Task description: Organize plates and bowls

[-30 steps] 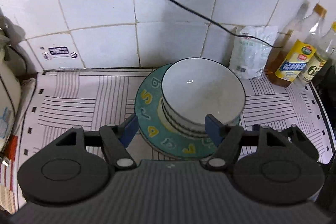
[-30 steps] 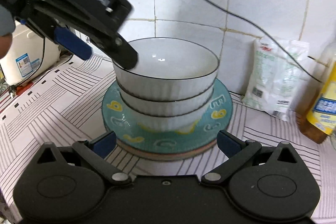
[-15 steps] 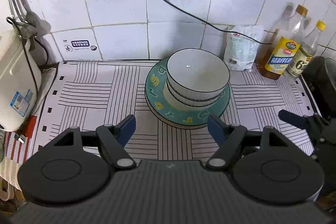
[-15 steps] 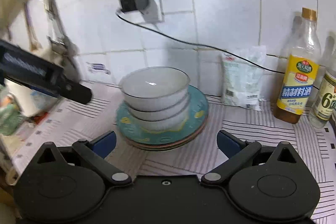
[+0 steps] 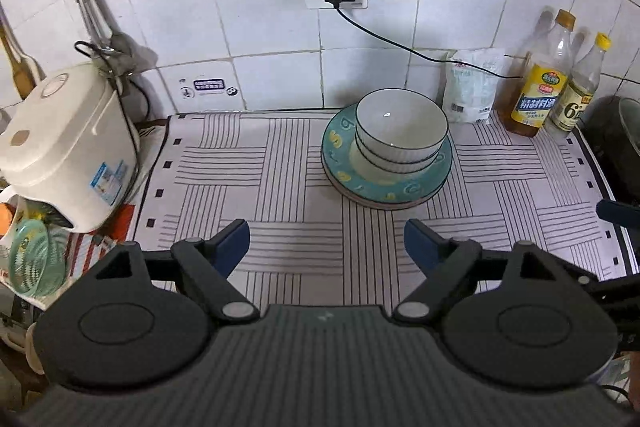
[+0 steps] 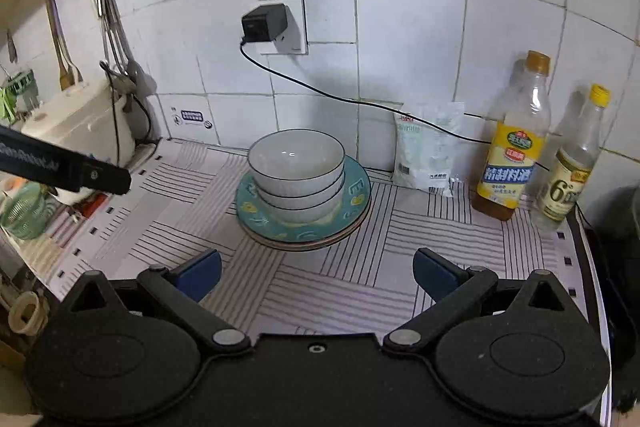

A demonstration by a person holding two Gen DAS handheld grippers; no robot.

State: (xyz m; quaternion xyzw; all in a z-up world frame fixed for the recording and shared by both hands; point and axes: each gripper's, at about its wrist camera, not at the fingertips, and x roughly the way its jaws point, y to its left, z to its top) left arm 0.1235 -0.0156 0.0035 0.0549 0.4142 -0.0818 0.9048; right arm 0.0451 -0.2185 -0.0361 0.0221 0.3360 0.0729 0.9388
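Three white ribbed bowls (image 5: 401, 131) (image 6: 297, 171) sit nested on a teal lettered plate (image 5: 416, 187) (image 6: 352, 205), which rests on more plates near the tiled wall. My left gripper (image 5: 326, 247) hangs above the striped mat, well short of the stack; its jaws are opening and hold nothing. My right gripper (image 6: 316, 273) is also back from the stack, open and empty. One finger of the left gripper (image 6: 92, 177) shows at the left of the right wrist view, and a right gripper fingertip (image 5: 616, 213) at the right edge of the left wrist view.
A white rice cooker (image 5: 64, 147) stands at the mat's left edge, with a green strainer (image 5: 34, 259) below it. A white bag (image 5: 472, 87), two bottles (image 5: 540, 95) and a dark pot (image 5: 624, 147) line the right. A black cable (image 5: 400, 43) runs from the wall plug.
Both grippers have pulled back and up from the stack, which now looks smaller and farther. The left jaws have spread wider. The bowls and plates stayed put.
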